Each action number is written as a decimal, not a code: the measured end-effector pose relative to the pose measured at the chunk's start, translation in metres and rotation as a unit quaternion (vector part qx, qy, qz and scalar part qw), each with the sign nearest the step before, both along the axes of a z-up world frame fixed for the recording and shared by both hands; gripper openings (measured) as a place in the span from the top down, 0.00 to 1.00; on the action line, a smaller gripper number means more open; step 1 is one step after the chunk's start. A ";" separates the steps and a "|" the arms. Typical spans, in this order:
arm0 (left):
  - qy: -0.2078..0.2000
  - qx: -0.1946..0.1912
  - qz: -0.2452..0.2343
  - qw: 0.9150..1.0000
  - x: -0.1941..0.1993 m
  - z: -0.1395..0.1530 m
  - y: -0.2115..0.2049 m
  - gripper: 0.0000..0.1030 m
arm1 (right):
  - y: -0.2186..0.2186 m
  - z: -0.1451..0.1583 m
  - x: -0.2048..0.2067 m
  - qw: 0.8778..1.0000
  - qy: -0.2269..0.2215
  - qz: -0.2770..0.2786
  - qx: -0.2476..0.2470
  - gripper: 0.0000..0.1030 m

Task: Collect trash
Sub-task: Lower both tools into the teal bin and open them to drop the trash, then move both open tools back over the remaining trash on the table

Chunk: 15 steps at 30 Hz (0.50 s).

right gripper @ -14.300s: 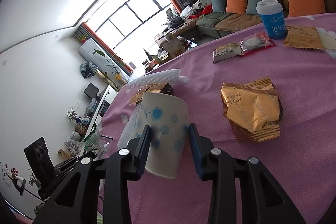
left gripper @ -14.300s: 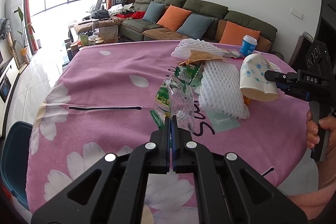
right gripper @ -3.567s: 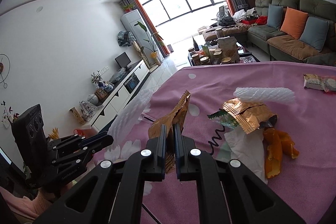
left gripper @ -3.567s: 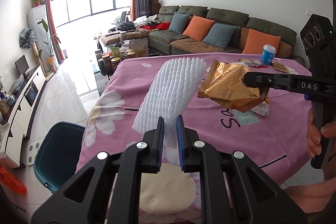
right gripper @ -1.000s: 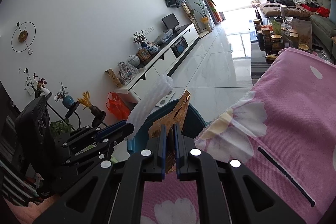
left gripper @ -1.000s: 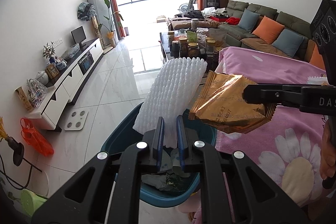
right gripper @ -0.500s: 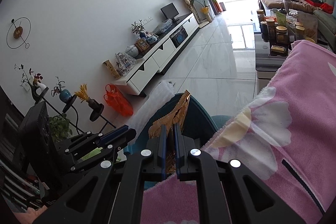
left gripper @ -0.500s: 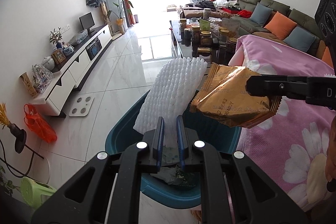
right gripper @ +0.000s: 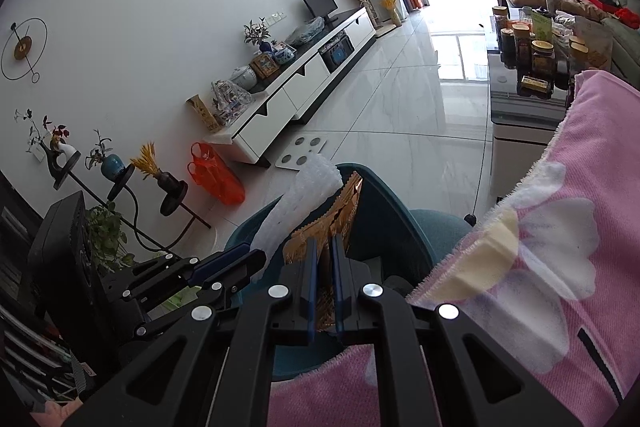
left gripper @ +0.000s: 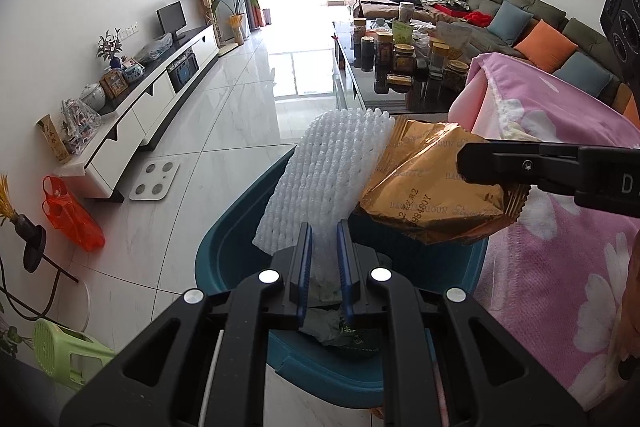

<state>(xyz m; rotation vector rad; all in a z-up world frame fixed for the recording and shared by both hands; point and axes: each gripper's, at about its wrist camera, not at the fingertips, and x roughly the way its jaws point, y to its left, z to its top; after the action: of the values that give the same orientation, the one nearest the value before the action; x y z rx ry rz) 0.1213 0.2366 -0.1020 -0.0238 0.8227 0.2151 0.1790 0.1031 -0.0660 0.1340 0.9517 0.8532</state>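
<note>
- Left gripper (left gripper: pixel 323 259) pinches the white foam net (left gripper: pixel 328 183), long axis upright, directly above the teal bin (left gripper: pixel 224 259).
- Right gripper (right gripper: pixel 323 283) clamps the gold wrapper (right gripper: pixel 340 215) just beside it, over the bin's table-side rim.

Both grippers' fingers (left gripper: pixel 304 263) clamped, pointing downward

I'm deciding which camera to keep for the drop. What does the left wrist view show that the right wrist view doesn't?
Only the left wrist view shows the trash already lying in the bin and the gold wrapper face-on. Only the right wrist view shows the wall clock and the left gripper from the side. Both show the white foam net, wrapper, bin, pink tablecloth and TV cabinet.
</note>
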 end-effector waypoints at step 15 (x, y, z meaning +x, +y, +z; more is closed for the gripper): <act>0.026 -0.044 0.030 0.998 0.022 -0.036 0.020 0.65 | 0.012 -0.013 0.014 0.999 0.032 -0.003 -0.022 0.78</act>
<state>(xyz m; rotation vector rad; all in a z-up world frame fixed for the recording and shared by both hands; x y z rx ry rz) 0.1436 0.2563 -0.1375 -0.1261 0.8840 0.2366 0.1934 0.1149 -0.0790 0.1256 1.0286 0.8259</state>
